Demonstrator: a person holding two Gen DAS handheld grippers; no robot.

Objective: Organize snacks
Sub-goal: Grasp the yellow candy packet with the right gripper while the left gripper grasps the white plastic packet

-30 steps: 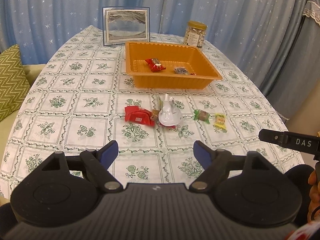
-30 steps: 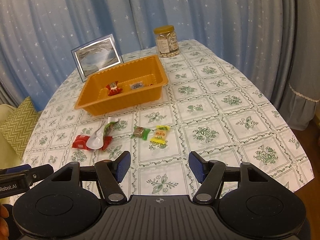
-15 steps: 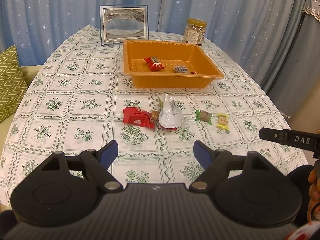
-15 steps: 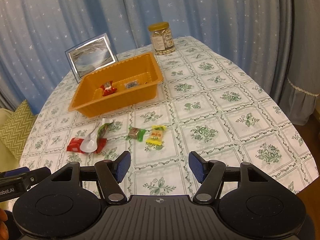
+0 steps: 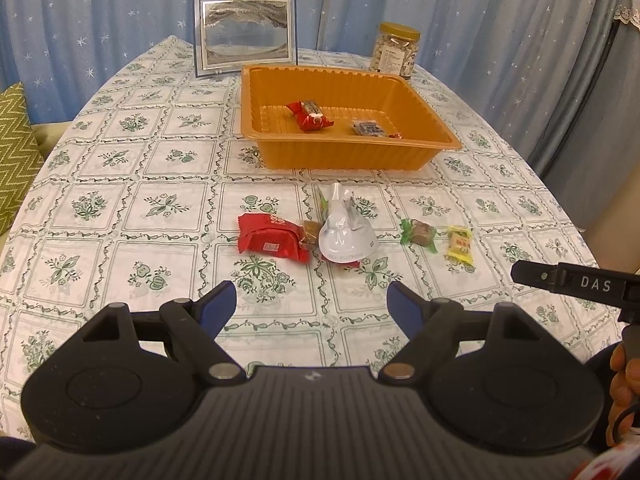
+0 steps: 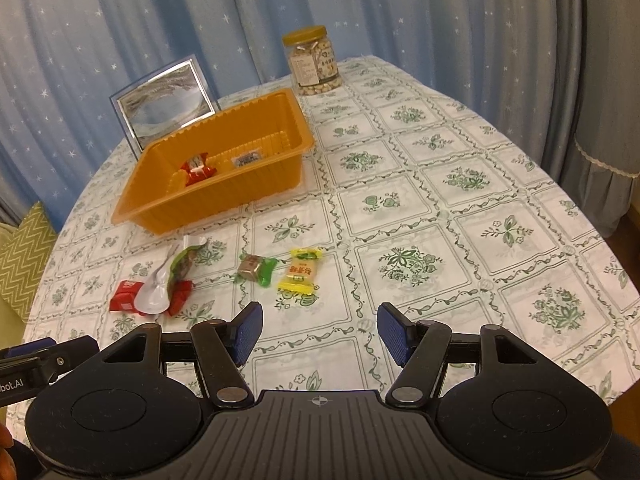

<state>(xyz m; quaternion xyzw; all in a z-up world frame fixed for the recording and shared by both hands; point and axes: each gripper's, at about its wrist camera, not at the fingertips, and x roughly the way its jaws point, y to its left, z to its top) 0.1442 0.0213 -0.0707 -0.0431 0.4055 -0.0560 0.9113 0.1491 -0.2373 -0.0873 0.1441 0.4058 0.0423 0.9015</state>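
From my left wrist camera, the left tongs (image 5: pixel 311 300) stand spread wide with nothing between the blue pads, hovering over the counter (image 5: pixel 120 216). Just ahead of them lies a cluster of snacks: a red packet (image 5: pixel 269 237) slightly left of the gap, a small brown sweet (image 5: pixel 309 234) touching it, and a silver pouch (image 5: pixel 345 232) lying over more wrappers, almost dead ahead. Off to the right of that are a green-wrapped candy (image 5: pixel 418 233) and, just beside it, a yellow candy (image 5: pixel 460 245). Farther ahead sits the orange tray (image 5: pixel 344 156), holding a red candy (image 5: pixel 310 115) and a dark one (image 5: pixel 370 128). Behind the tray stand a picture frame (image 5: pixel 245 34) and a jar (image 5: pixel 395 51). At the right edge I see part of the other rig and a hand (image 5: pixel 622 392) on it.

From my right wrist camera, the right tongs (image 6: pixel 319 334) are also apart and empty. The yellow candy (image 6: pixel 301 271) lies just ahead, slightly left of the gap, with the green-wrapped candy (image 6: pixel 257 269) next to it on the left. The silver pouch (image 6: pixel 154 292) and red packet (image 6: pixel 126 297) are farther left, near the left pad's side. The tray (image 6: pixel 216 204) is ahead and to the left, well beyond the loose snacks, with the jar (image 6: pixel 314 62) behind it to the right.
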